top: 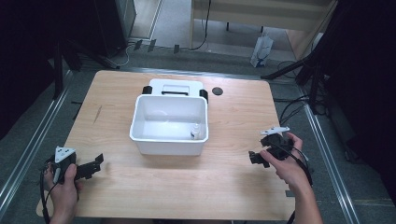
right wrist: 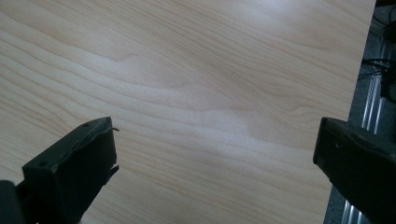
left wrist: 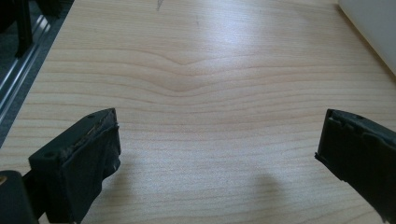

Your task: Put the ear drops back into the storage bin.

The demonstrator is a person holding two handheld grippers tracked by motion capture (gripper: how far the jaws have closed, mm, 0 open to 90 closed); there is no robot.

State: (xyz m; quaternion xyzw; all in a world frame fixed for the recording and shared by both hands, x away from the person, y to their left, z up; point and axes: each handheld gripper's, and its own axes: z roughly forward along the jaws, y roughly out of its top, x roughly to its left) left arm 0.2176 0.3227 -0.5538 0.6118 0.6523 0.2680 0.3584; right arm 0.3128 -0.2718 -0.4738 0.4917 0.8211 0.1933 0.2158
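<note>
Wood-grain tabletop (top: 233, 177) with rounded corners sits on grey floor, with metal rails running along both sides and dark stands behind.

At the left near corner, the left gripper (top: 95, 164) is held in one hand (top: 63, 186) low over the table, pointing right toward the middle. In the left gripper view its jaws stand wide apart with bare wood between them, and a white wall of the tub (left wrist: 373, 32) shows at the top right.

One white plastic tub (top: 169, 125) stands in the middle of the table, rectangular, open-topped, with a rolled rim. Inside it, in the near right corner, stands one small pale bottle (top: 196, 131); it looks upright, though it is too small to be sure. Just behind the tub, touching or nearly so, lies one white lid-like piece with black ends (top: 175, 87). One small black disc (top: 216, 91) lies to the right of that, apart from it.

To the right, well apart from the tub, the right gripper (top: 254, 158) is held in the other hand (top: 285, 161) near the table's right edge, pointing left. In the right gripper view its jaws are also spread wide over bare wood, with the table edge and a rail (right wrist: 369, 116) at the right. Open wood lies on both sides of the tub and all along the near edge.
</note>
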